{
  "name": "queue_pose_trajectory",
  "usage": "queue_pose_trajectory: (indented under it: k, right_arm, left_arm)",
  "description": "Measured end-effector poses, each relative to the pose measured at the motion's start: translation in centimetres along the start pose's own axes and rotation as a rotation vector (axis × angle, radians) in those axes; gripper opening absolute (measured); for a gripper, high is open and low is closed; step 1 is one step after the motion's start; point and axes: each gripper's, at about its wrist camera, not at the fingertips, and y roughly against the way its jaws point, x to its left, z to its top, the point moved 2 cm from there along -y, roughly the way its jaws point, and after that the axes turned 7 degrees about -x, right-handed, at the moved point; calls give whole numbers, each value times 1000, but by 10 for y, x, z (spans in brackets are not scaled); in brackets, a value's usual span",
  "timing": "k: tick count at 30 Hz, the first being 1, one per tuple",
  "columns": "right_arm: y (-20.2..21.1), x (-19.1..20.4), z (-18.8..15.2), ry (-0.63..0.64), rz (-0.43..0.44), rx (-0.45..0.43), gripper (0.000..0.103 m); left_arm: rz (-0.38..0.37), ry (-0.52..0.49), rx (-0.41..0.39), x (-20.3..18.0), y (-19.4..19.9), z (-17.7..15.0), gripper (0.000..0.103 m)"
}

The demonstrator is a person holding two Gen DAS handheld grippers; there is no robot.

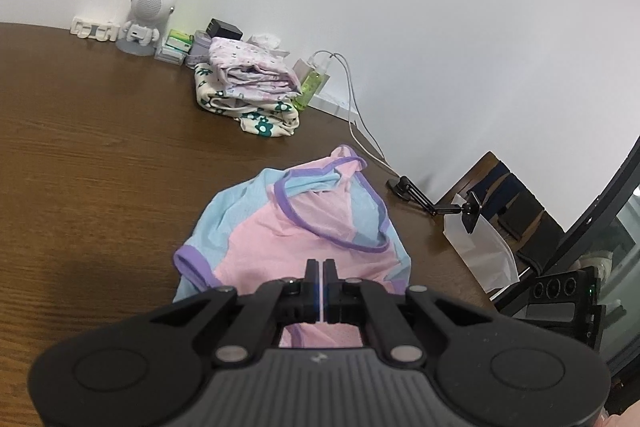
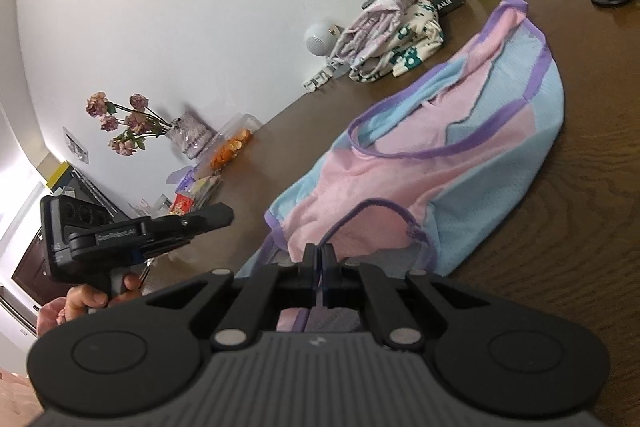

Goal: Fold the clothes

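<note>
1. My left tool (image 1: 322,267) has its fingers pressed together with only a thin slit between them, pinching the near edge of the pink-and-blue shirt (image 1: 304,227); pink cloth shows beneath the fingers.
2. My right tool (image 2: 319,253) is likewise closed tight, gripping the shirt at a purple-trimmed edge close to the sleeve opening.
3. The shirt lies on the brown wooden bench (image 1: 100,131), spread but rumpled, its far end toward the wall. The purple collar band (image 1: 320,223) curves across the pink panel, and a purple-cuffed sleeve (image 1: 192,263) sits at the left in the left wrist view.
4. In the right wrist view the near hem of the shirt hangs past the bench edge toward my tool; the rest rests flat on the wood.
5. The left tool also appears in the right wrist view, side-on at the left, with the hand (image 2: 100,297) on its grip.
6. A pile of folded clothes (image 1: 248,91) sits at the back of the bench near the wall, well apart from the shirt: a lilac print on top of a cream piece with green flowers.
7. Beside the pile: a green bottle (image 1: 310,87), a white astronaut figure (image 1: 146,19) and white cables (image 1: 352,99).
8. Dried flowers (image 2: 124,125) stand farther along the wall.
</note>
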Motion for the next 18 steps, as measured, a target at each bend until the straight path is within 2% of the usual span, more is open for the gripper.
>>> queue_pose_trajectory:
  k: [8, 12, 15, 16, 17, 18]
  right_arm:
    - [4, -7, -6, -4, -29, 14, 2]
    - [5, -8, -7, -4, -34, 18, 2]
    - [5, -6, -3, 1, -33, 9, 2]
    - [5, -4, 0, 6, -33, 2, 2]
    - [6, -1, 4, 16, -26, -8, 2]
    - [6, 2, 9, 26, -20, -18, 2]
  left_arm:
    - [20, -27, 28, -1, 2, -9, 0]
    - [57, -129, 33, -8, 9, -14, 0]
    - [95, -232, 43, -13, 18, -21, 19]
    - [99, -262, 53, -13, 24, -23, 31]
    - [104, -292, 63, -14, 29, -25, 50]
    - [108, -323, 73, -14, 34, -28, 54]
